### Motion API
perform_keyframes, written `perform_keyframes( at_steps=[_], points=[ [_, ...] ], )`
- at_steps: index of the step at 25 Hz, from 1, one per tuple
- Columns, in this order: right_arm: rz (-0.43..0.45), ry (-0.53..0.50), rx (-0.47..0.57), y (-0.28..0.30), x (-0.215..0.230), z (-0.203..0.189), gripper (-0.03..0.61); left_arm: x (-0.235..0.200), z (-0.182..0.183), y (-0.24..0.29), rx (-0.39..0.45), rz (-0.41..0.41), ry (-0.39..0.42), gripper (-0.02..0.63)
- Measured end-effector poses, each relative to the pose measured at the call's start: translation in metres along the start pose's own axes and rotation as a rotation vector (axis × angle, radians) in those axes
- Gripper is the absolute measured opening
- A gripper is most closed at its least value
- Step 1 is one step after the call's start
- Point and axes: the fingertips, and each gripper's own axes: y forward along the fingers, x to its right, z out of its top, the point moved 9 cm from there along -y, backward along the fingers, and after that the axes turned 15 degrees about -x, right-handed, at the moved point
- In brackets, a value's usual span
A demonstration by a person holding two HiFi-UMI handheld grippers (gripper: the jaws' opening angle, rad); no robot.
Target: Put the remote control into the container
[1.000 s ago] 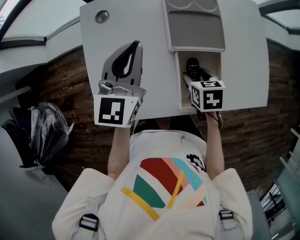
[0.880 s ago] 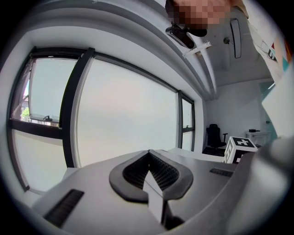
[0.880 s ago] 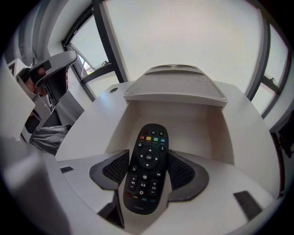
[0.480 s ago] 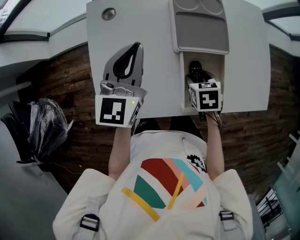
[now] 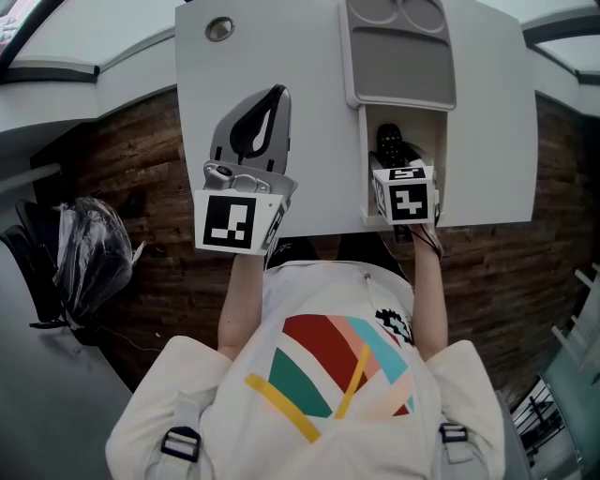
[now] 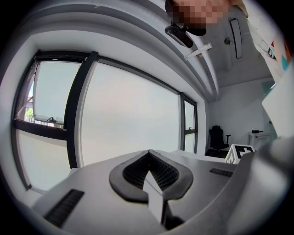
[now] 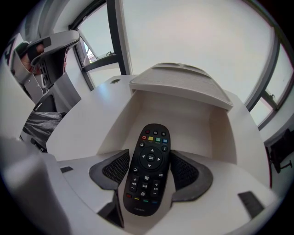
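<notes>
A black remote control (image 7: 148, 167) with coloured buttons lies between the pads of my right gripper (image 7: 150, 158), which is shut on its sides. The remote's front end points into the open compartment of a white container (image 7: 183, 124), under its raised grey-white lid (image 7: 179, 85). In the head view the remote (image 5: 387, 142) shows inside the container (image 5: 370, 187), just ahead of the right gripper (image 5: 392, 157). Over the white table (image 5: 309, 112), my left gripper (image 5: 275, 96) stays shut and holds nothing; its pads meet in the left gripper view (image 6: 149, 153).
A round metal grommet (image 5: 219, 29) sits in the table's far left corner. A black bag (image 5: 89, 253) lies on the wooden floor to the left. The container's lid (image 5: 398, 56) has two round recesses at its far end. Large windows stand beyond the table.
The right gripper has shifted slightly left and lower at the compartment with the remote still in it. The left gripper has hardly moved.
</notes>
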Motion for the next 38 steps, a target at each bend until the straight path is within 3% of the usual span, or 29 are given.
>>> perform_keyframes(
  at_steps=[3,8,14,21,24,28,32,35,38],
  points=[
    [-0.039,-0.01,0.011,-0.001,0.003,-0.001,0.311,0.001,0.003,-0.001,0.011,-0.003,0.005,0.006],
    [-0.066,-0.014,0.025,-0.003,0.003,-0.001,0.311,0.0,0.006,-0.007,0.0,-0.001,0.02,0.006],
    [-0.016,0.003,0.052,-0.012,0.004,-0.002,0.311,-0.001,0.014,-0.016,0.027,0.01,0.036,0.006],
    [-0.008,0.027,0.157,-0.056,0.008,-0.004,0.311,0.001,0.029,-0.026,0.067,0.012,0.065,0.006],
    [0.054,0.068,0.262,-0.089,0.012,0.002,0.311,0.004,0.038,-0.029,0.095,0.004,0.085,0.006],
    [0.148,0.142,0.508,-0.146,0.023,0.016,0.284,0.011,0.051,-0.031,0.136,-0.008,0.119,0.006],
    [0.063,0.163,0.778,-0.21,0.024,0.015,0.0,0.018,0.074,-0.042,0.205,-0.004,0.124,0.006],
    [-0.003,0.098,0.951,-0.252,0.012,0.006,0.0,0.024,0.089,-0.052,0.255,-0.006,0.143,0.006],
    [0.03,0.047,1.037,-0.274,-0.001,-0.003,0.0,0.032,0.101,-0.062,0.29,-0.021,0.159,0.006]
  ],
)
